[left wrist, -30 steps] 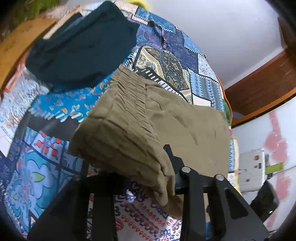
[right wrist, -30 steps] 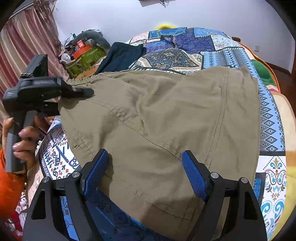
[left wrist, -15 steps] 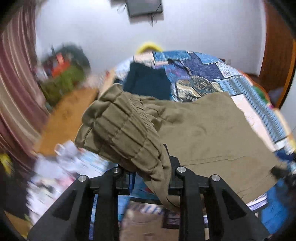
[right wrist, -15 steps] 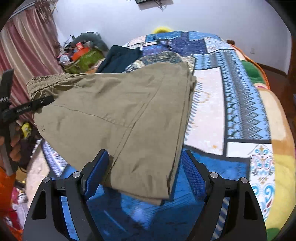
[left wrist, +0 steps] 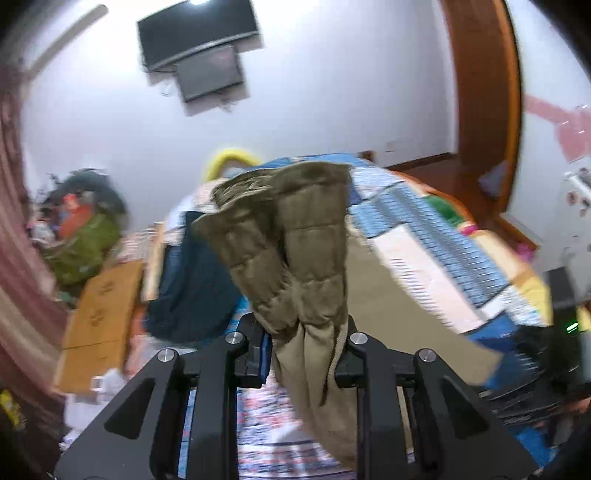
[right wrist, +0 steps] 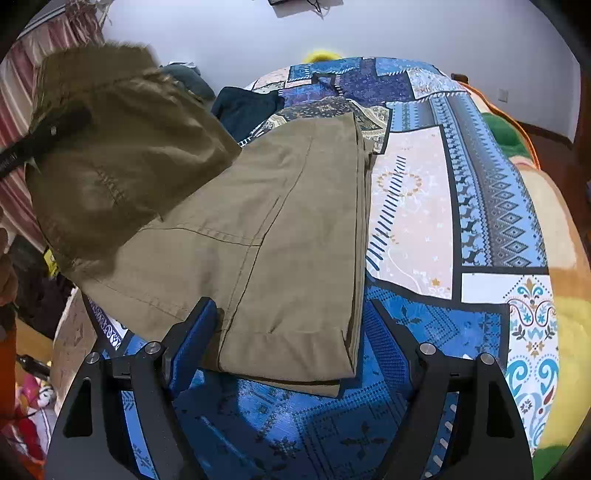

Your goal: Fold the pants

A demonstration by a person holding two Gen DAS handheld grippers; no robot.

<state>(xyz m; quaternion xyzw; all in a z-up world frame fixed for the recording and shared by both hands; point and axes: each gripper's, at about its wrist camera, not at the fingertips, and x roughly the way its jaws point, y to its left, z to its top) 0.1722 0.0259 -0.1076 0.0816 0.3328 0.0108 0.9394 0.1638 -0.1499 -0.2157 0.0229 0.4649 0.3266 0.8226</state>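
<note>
Olive-green pants (right wrist: 280,229) lie lengthwise on the patchwork bedspread (right wrist: 424,184), folded into a long strip. Their elastic waistband end (right wrist: 110,147) is lifted off the bed at the left, and my left gripper (right wrist: 48,136) holds it there. In the left wrist view the bunched waistband (left wrist: 306,236) sticks up between the fingers of the left gripper (left wrist: 304,332), whose jaws are closing on the cloth. My right gripper (right wrist: 291,310) stands open over the near hem, one blue pad (right wrist: 192,339) at the cloth's left edge, the other (right wrist: 388,343) over bare bedspread.
A dark navy garment (right wrist: 247,107) lies at the far end of the bed, behind the pants. Left of the bed are a cardboard box (left wrist: 99,306) and piled clutter (left wrist: 85,229). A screen (left wrist: 195,33) hangs on the far wall; a wooden door frame (left wrist: 484,92) stands at right.
My left gripper has risen and rolled upright, carrying the waistband up off the bed. The pants' spread cloth drew in to a narrow strip. The right gripper kept still.
</note>
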